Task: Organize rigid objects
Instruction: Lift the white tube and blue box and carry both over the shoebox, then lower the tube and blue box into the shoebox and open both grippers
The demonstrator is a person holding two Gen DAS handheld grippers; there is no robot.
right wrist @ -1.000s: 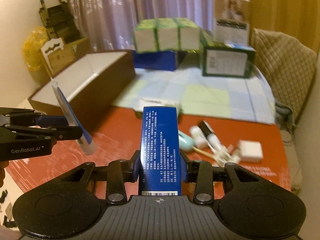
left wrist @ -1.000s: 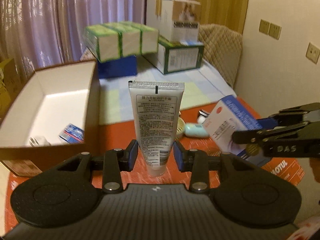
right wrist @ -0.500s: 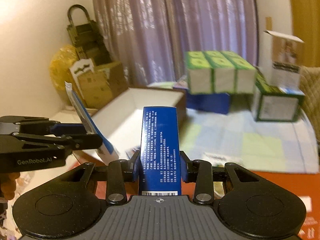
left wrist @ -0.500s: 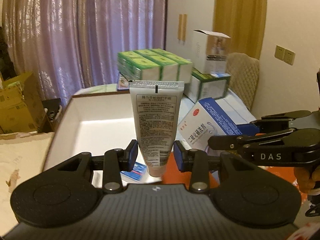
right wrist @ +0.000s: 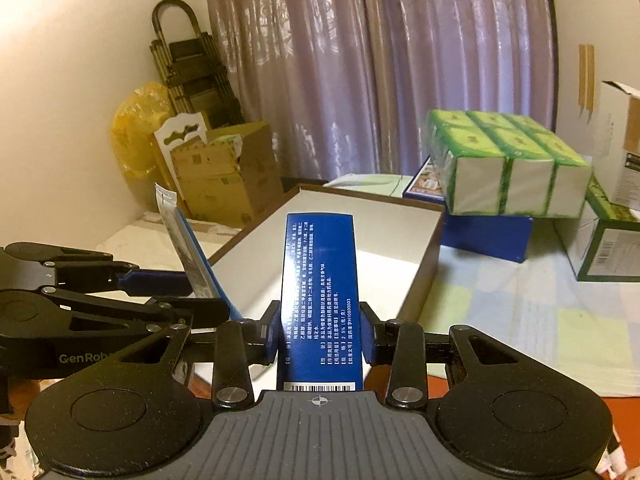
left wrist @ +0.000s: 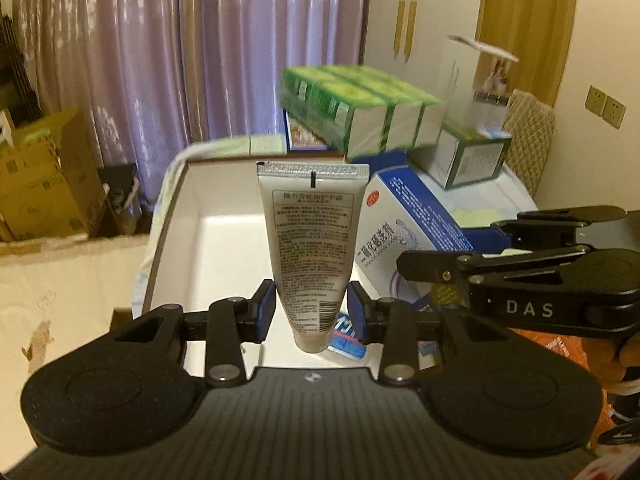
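My left gripper (left wrist: 311,309) is shut on a grey squeeze tube (left wrist: 311,240), held upright with its crimped end up, above the near part of an open brown box with a white inside (left wrist: 224,236). My right gripper (right wrist: 320,334) is shut on a blue medicine carton (right wrist: 318,280), held upright over the same box (right wrist: 400,236). In the left wrist view the carton (left wrist: 404,224) and the right gripper (left wrist: 520,280) sit just right of the tube. In the right wrist view the tube (right wrist: 188,248) and the left gripper (right wrist: 100,300) are to the left. A small blue-white packet (left wrist: 346,338) lies in the box.
Green-wrapped tissue packs (right wrist: 508,164) rest on a blue box (right wrist: 488,236) behind the open box. A green-white carton (left wrist: 472,156) stands to the right. Cardboard boxes (right wrist: 224,172) and a folded ladder (right wrist: 188,76) stand by the curtain (right wrist: 380,60). The orange table surface (right wrist: 620,416) shows at lower right.
Both grippers have moved left and forward with their loads, from over the orange table to above the open box. The loose items on the table have left the view.
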